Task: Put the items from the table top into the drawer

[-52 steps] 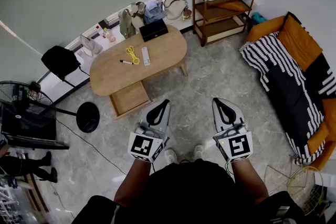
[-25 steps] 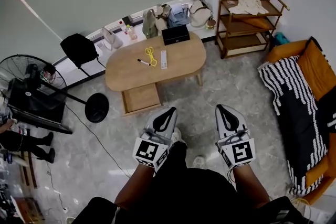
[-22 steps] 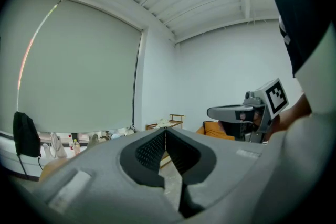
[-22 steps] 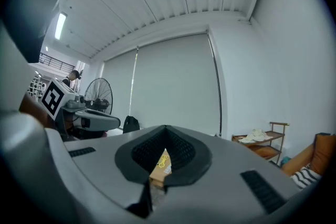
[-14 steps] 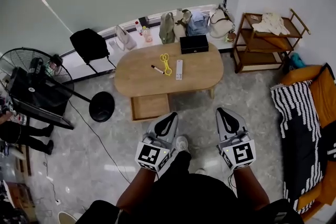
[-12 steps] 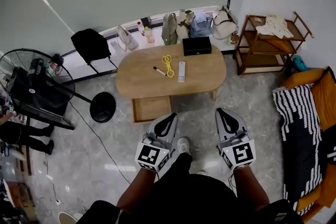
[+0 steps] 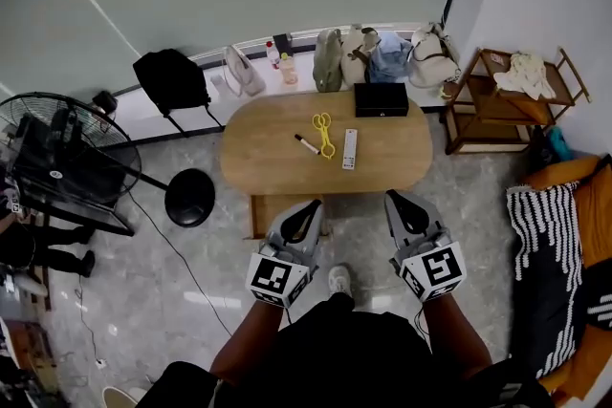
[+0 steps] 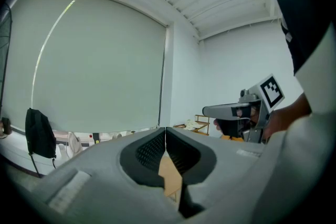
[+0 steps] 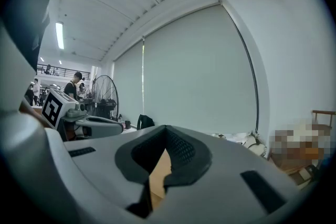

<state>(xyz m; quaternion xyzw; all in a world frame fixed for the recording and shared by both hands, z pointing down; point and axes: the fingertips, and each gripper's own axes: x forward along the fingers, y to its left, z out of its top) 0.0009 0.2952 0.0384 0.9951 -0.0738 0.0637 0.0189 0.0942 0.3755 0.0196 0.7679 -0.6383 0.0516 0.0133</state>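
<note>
Occluded and cropped areas, head view and gripper views

The drawer (image 7: 260,213) under the table (image 7: 277,148) showed only in part: the left gripper (image 7: 308,208) covered the rest and any contents. The sofa (image 7: 564,225) ran off the right edge and the fan (image 7: 53,158) off the left. In both gripper views the table appeared only as a narrow sliver.

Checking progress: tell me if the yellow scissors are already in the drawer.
No, the yellow scissors lie on the table top, between the marker and the remote.
</note>
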